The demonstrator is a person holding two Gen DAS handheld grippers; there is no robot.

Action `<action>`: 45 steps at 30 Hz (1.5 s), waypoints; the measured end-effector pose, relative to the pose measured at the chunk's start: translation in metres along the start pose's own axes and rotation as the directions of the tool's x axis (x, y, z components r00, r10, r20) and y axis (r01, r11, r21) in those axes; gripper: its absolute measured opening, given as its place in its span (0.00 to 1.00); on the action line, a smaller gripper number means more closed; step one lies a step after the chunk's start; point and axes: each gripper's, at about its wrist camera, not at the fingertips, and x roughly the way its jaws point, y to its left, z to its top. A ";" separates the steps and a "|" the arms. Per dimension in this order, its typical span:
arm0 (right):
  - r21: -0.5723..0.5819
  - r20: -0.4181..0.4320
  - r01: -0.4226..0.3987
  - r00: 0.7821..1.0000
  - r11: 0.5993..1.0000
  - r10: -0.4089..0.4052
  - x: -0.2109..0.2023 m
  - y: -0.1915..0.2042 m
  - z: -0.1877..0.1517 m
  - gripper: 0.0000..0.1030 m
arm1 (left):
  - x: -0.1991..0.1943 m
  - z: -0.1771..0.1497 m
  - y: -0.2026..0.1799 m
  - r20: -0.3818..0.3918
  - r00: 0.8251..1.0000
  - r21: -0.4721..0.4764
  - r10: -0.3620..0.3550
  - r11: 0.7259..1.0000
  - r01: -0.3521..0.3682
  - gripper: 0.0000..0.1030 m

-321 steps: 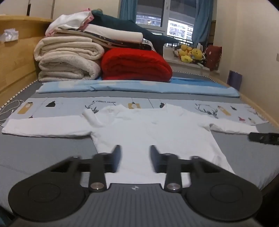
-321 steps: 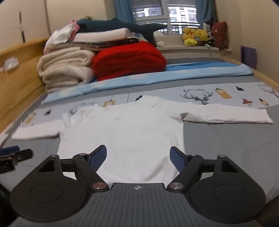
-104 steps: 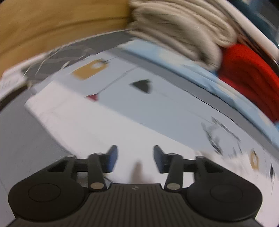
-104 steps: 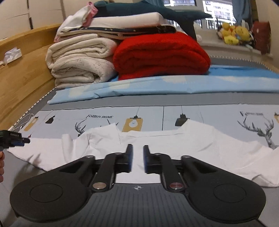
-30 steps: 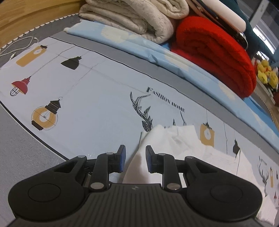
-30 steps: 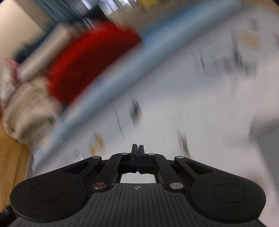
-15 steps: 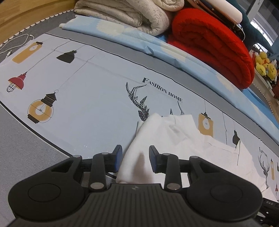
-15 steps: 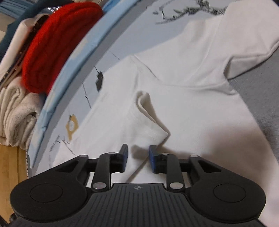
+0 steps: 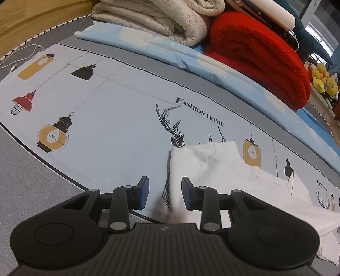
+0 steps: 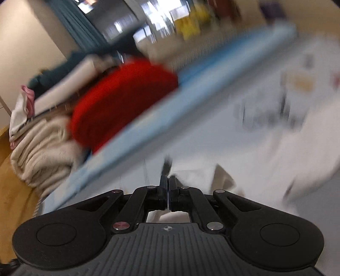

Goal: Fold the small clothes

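Observation:
A small white long-sleeved shirt (image 9: 223, 167) lies on the printed bed sheet (image 9: 102, 118), its left sleeve folded in over the body. My left gripper (image 9: 164, 194) is open and empty, its jaws either side of the shirt's folded left edge, just above the sheet. In the right wrist view, which is motion-blurred, my right gripper (image 10: 169, 191) has its jaws pressed together. White shirt fabric (image 10: 195, 176) shows around and under the tips; I cannot tell whether any is pinched.
Folded cream blankets (image 9: 165, 19) and a red blanket (image 9: 261, 53) are stacked at the head of the bed behind a light blue sheet (image 9: 191, 55). A white cable (image 9: 19, 57) lies at the far left. Yellow plush toys (image 9: 325, 78) sit at the right.
My left gripper has opened wider and let go of the folded sleeve, shifting slightly left. My right gripper has closed and is moving fast, blurring its view.

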 end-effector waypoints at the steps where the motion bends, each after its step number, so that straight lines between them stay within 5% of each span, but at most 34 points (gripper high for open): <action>1: -0.024 -0.008 0.072 0.997 0.997 -0.072 0.004 -0.005 0.001 0.00 | 0.001 -0.001 -0.002 -0.006 1.000 0.005 -0.004 1.000 0.004 0.36; 4: 0.051 -0.244 0.205 0.952 0.977 -0.187 0.038 -0.041 -0.008 0.04 | 0.005 -0.005 -0.006 -0.023 1.000 0.015 -0.019 1.000 0.019 0.36; 7: 0.179 -0.314 0.292 0.922 0.939 -0.227 0.044 -0.069 -0.017 0.04 | 0.009 -0.009 -0.010 -0.045 0.998 0.022 -0.038 0.999 0.039 0.36; 12: 0.215 -0.298 0.242 0.939 0.946 -0.172 0.050 -0.070 -0.012 0.11 | 0.022 -0.020 -0.008 -0.132 0.985 -0.018 -0.112 0.994 0.110 0.36; 19: 0.317 -0.396 0.259 0.910 0.912 -0.120 0.072 -0.083 -0.024 0.15 | 0.048 -0.037 -0.006 -0.230 0.971 0.026 -0.066 0.997 0.073 0.36; 21: 0.303 -0.390 0.264 0.911 0.916 -0.133 0.072 -0.083 -0.024 0.15 | 0.049 -0.037 -0.006 -0.220 0.973 0.032 -0.070 0.996 0.079 0.26; 22: 0.301 -0.386 0.253 0.914 0.919 -0.125 0.073 -0.083 -0.024 0.14 | 0.049 -0.036 -0.007 -0.215 0.974 0.043 -0.070 0.996 0.081 0.07; 24: 0.309 -0.373 0.221 0.923 0.925 -0.096 0.071 -0.080 -0.023 0.00 | 0.042 -0.033 -0.009 -0.179 0.982 0.071 -0.056 0.995 0.070 0.06; 29: 0.275 -0.298 0.184 0.950 0.944 -0.098 0.048 -0.059 -0.011 0.00 | 0.034 -0.025 -0.010 -0.165 0.986 0.107 -0.014 0.994 0.032 0.01; 32: 0.231 -0.392 0.307 0.898 0.923 -0.201 0.058 -0.070 -0.020 0.01 | 0.033 -0.024 -0.010 -0.152 0.986 0.148 0.063 0.988 -0.040 0.02; 34: 0.221 -0.440 0.402 0.854 0.889 -0.276 0.061 -0.080 -0.027 0.05 | 0.014 -0.019 -0.015 -0.073 0.997 0.157 0.013 0.988 -0.002 0.02; 35: 0.206 -0.424 0.424 0.851 0.882 -0.310 0.058 -0.079 -0.025 0.05 | 0.005 -0.017 -0.023 -0.051 0.998 0.180 -0.040 0.983 0.049 0.02; 38: 0.125 -0.269 0.346 0.914 0.930 -0.303 0.044 -0.057 -0.010 0.05 | 0.009 -0.027 -0.039 -0.098 0.989 0.227 -0.112 0.965 0.132 0.04; 41: 0.097 -0.225 0.212 0.956 0.972 -0.186 0.045 -0.046 -0.007 0.12 | 0.043 -0.045 -0.032 -0.272 0.961 0.185 -0.053 0.977 0.106 0.03; 42: 0.117 -0.270 0.187 0.951 0.975 -0.150 0.052 -0.050 -0.010 0.19 | 0.046 -0.048 -0.030 -0.280 0.959 0.178 -0.042 0.980 0.095 0.03; 45: 0.123 -0.467 0.306 0.857 0.944 -0.217 0.076 -0.073 -0.030 0.21 | 0.029 -0.040 -0.038 -0.212 0.976 0.209 -0.051 0.973 0.096 0.05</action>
